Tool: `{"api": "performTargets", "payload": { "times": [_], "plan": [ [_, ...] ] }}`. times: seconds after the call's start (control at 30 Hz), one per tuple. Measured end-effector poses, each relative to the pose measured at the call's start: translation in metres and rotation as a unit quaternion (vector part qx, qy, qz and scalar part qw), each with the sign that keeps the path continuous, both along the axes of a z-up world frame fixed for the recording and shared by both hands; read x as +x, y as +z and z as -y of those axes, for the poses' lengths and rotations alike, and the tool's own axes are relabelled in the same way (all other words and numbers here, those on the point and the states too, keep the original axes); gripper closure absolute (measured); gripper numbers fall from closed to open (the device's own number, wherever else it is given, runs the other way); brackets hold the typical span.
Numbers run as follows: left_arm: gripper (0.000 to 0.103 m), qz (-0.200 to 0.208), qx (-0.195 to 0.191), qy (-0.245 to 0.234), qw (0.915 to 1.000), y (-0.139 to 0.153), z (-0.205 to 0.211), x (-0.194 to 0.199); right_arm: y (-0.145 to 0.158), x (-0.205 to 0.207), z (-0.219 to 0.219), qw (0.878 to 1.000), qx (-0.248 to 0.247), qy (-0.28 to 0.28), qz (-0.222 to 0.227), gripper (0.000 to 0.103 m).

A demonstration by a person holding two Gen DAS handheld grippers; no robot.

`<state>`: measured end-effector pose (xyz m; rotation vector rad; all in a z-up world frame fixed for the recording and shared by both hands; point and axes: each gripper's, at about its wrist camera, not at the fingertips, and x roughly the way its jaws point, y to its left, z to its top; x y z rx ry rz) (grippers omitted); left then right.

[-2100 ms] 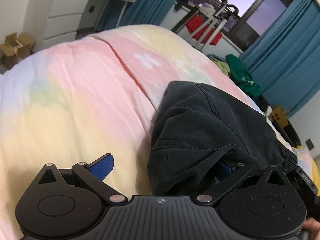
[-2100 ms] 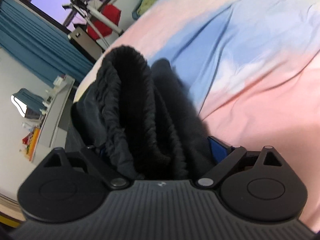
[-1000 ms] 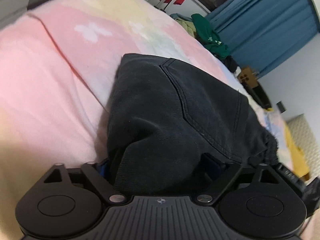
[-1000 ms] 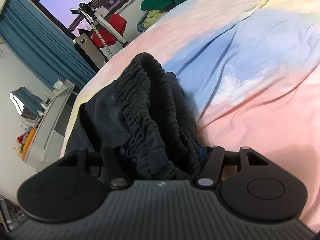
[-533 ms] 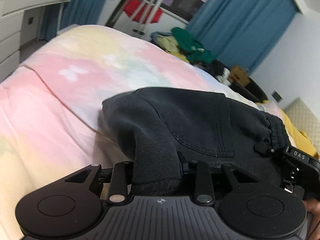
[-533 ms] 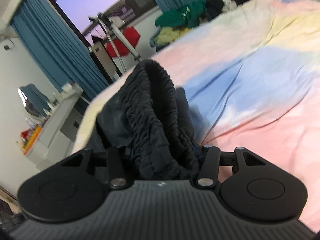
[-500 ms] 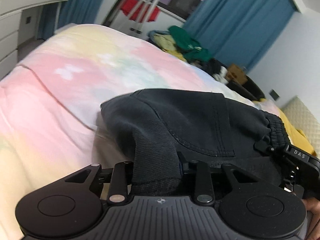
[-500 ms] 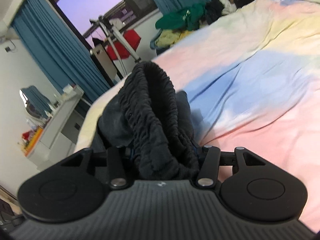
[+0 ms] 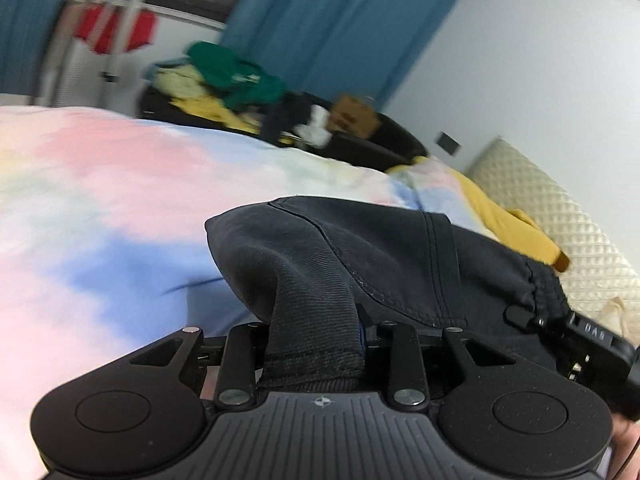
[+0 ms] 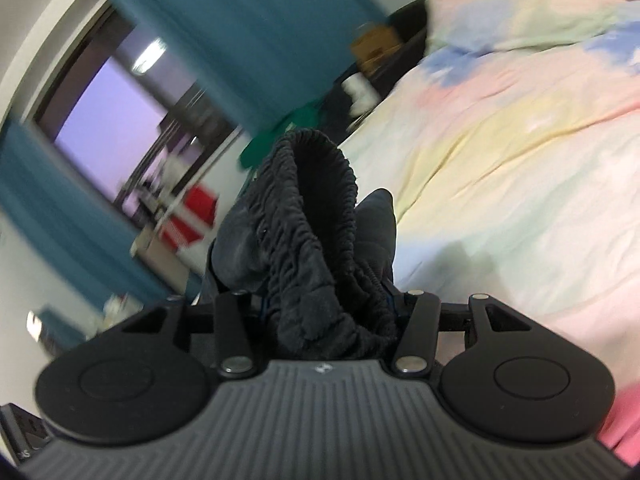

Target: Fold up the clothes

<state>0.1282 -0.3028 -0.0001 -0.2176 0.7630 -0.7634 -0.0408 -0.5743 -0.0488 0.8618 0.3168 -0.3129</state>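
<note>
In the left wrist view, the left gripper (image 9: pixel 316 320) has its jaws closed tight on a bunched fold of the black shorts (image 9: pixel 360 256), pinching the ribbed hem end so the cloth rises out of the jaws and spreads forward and to the right. The shorts hang above the pastel duvet (image 9: pixel 104 184), a stitched seam running across their upper face, and their gathered waistband end reaches the right gripper (image 9: pixel 592 336), whose black body shows at the right edge. Beyond the bed lie a heap of clothes (image 9: pixel 228 76) with a green garment on top, teal curtains (image 9: pixel 332 12), a red item on a drying rack (image 9: pixel 116 32) and a quilted cream headboard (image 9: pixel 560 216). In the right wrist view, the right gripper (image 10: pixel 328 312) is clamped on the elastic waistband of the black shorts (image 10: pixel 308 216), which stand up in a crumpled loop directly in front of the camera. The pastel duvet (image 10: pixel 520 160) fills the right side, with the window (image 10: pixel 108 128) and teal curtains (image 10: pixel 248 28) blurred to the left.
</note>
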Motion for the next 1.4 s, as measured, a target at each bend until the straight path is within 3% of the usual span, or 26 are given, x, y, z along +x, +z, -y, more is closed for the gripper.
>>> {"api": "performTargets", "payload": {
  "times": [0.17,0.33,0.43,0.5,0.53,0.67,0.73,0.8,0.97,1.23,1.4],
  "plan": [
    [0.071,-0.006,0.004,-0.044,0.999,-0.022,0.103,0.035,-0.026,0.011,0.081,0.997,0.022,-0.073,0.016,0.051],
    [0.07,-0.014,0.009,-0.085,0.9962,-0.071,0.169,0.077,-0.085,0.017,0.126,0.99,0.048,-0.128,0.044,0.051],
    [0.069,-0.026,0.025,-0.104,0.9939,-0.117,0.18,0.096,-0.133,0.02,0.133,0.986,0.075,-0.148,0.034,0.051],
    [0.064,-0.042,0.044,-0.105,0.9926,-0.152,0.177,0.104,-0.165,0.022,0.135,0.983,0.099,-0.155,0.01,0.049],
    [0.056,-0.043,0.053,-0.1,0.9926,-0.165,0.176,0.109,-0.178,0.023,0.133,0.983,0.098,-0.157,0.004,0.048],
    [0.047,-0.041,0.06,-0.099,0.9924,-0.189,0.167,0.114,-0.191,0.024,0.124,0.986,0.069,-0.153,0.006,0.041],
    [0.04,-0.025,0.077,-0.092,0.9925,-0.179,0.16,0.105,-0.181,0.017,0.123,0.984,0.077,-0.158,-0.009,0.036],
    [0.04,-0.007,0.096,-0.082,0.992,-0.163,0.151,0.092,-0.171,0.01,0.121,0.983,0.086,-0.163,-0.024,0.031],
    [0.035,0.048,0.122,-0.076,0.9884,-0.097,0.127,0.053,-0.144,-0.007,0.117,0.977,0.103,-0.176,-0.059,0.03],
    [0.028,0.112,0.094,-0.075,0.9864,0.012,0.069,-0.03,-0.048,-0.064,0.069,0.989,-0.005,-0.141,-0.049,0.03],
    [0.021,0.168,0.101,-0.081,0.9772,0.068,0.036,-0.093,0.015,-0.088,0.027,0.991,-0.075,-0.11,-0.031,0.028]
  ]
}}
